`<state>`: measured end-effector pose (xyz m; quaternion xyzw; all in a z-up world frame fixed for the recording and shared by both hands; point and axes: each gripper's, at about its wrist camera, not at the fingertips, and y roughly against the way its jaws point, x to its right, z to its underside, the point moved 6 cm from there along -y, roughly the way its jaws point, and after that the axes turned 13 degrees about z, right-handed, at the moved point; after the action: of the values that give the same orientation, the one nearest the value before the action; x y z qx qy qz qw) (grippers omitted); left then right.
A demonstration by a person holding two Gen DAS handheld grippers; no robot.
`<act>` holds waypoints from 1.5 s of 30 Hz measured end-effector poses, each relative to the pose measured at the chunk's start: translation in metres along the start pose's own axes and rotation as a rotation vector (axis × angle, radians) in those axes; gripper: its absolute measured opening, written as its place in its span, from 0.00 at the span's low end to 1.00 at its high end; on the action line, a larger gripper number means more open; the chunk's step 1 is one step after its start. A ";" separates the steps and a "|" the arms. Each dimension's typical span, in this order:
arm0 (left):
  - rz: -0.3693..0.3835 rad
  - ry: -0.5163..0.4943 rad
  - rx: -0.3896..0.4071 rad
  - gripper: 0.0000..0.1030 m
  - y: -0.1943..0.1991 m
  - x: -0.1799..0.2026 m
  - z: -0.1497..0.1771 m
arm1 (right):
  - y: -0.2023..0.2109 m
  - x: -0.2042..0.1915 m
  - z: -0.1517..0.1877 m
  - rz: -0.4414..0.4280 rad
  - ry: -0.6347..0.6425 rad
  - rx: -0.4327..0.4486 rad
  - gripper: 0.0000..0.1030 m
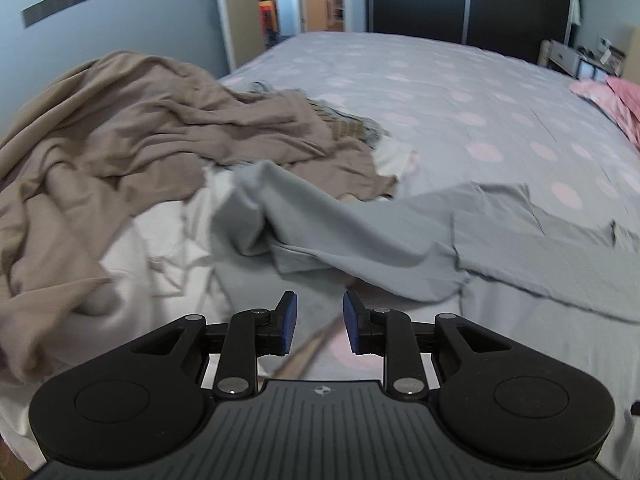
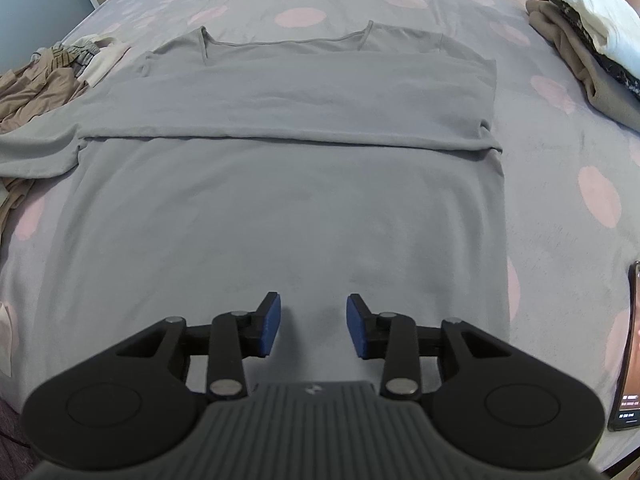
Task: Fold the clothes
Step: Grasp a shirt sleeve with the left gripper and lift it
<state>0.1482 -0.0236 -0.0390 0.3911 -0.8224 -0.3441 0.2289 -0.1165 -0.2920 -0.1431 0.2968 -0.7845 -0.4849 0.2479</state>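
A grey T-shirt (image 2: 288,184) lies flat on the bed, its right sleeve folded across the chest, its left sleeve spread toward the clothes heap. My right gripper (image 2: 314,326) hovers open over the shirt's lower part, nothing between its blue pads. In the left wrist view the same grey shirt (image 1: 360,224) shows its rumpled left sleeve just ahead of my left gripper (image 1: 320,322), which stands open and empty above the bedsheet.
A heap of beige clothes (image 1: 132,136) and white garments (image 1: 160,236) lies left of the shirt. Folded clothes (image 2: 592,40) are stacked at the far right. A phone (image 2: 628,352) rests near the bed's right edge. The grey dotted bedsheet (image 1: 460,92) stretches beyond.
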 end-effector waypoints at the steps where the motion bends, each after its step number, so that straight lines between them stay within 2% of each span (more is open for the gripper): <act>1: -0.004 0.013 0.012 0.23 0.001 -0.004 -0.002 | -0.001 0.000 -0.001 0.000 0.001 -0.002 0.38; 3: -0.013 0.029 0.037 0.24 0.004 -0.011 -0.007 | -0.001 -0.001 -0.004 -0.004 0.000 -0.005 0.38; 7: -0.035 0.036 0.093 0.32 0.010 -0.023 -0.019 | 0.000 -0.008 -0.009 -0.021 0.007 -0.009 0.39; 11: -0.092 -0.014 0.116 0.36 -0.001 -0.031 -0.040 | -0.002 -0.014 -0.009 -0.028 0.028 -0.016 0.39; 13: -0.117 -0.028 0.104 0.36 -0.011 -0.036 -0.046 | -0.003 -0.017 -0.009 -0.030 0.039 -0.020 0.39; 15: -0.113 -0.007 0.090 0.23 -0.020 -0.040 -0.050 | -0.004 -0.020 -0.008 -0.032 0.049 -0.023 0.39; 16: -0.092 0.017 0.087 0.08 -0.022 -0.041 -0.050 | -0.004 -0.019 -0.009 -0.032 0.046 -0.023 0.39; 18: -0.034 0.038 0.095 0.06 -0.019 -0.035 -0.051 | -0.004 -0.016 -0.009 -0.029 0.038 -0.023 0.39; 21: 0.035 -0.025 0.125 0.06 -0.002 -0.008 -0.054 | -0.005 -0.012 -0.009 -0.023 0.027 -0.025 0.39; 25: 0.202 -0.077 0.149 0.05 0.022 0.036 -0.057 | -0.006 -0.007 -0.009 -0.011 0.019 -0.030 0.39; 30: 0.409 -0.154 0.105 0.05 0.029 0.102 -0.057 | -0.004 -0.003 -0.009 0.003 0.015 -0.028 0.39; 32: 0.464 -0.200 0.068 0.05 0.026 0.131 -0.049 | -0.001 0.000 -0.010 0.003 0.008 -0.019 0.39; 34: 0.501 -0.249 0.019 0.05 0.017 0.158 -0.037 | 0.002 0.003 -0.010 0.003 0.001 -0.011 0.39; 39: 0.528 -0.329 -0.078 0.06 -0.018 0.203 -0.003 | 0.006 0.008 -0.007 0.001 -0.014 -0.003 0.39; 42: 0.530 -0.338 -0.116 0.08 -0.036 0.213 0.011 | 0.006 0.007 -0.005 0.004 -0.008 -0.005 0.39; 45: 0.542 -0.335 -0.133 0.17 -0.038 0.214 0.018 | 0.006 0.006 -0.005 -0.003 0.001 -0.001 0.39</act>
<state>0.0287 -0.2053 -0.0561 0.0800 -0.8986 -0.3831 0.1986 -0.1187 -0.2966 -0.1347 0.2981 -0.7838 -0.4854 0.2476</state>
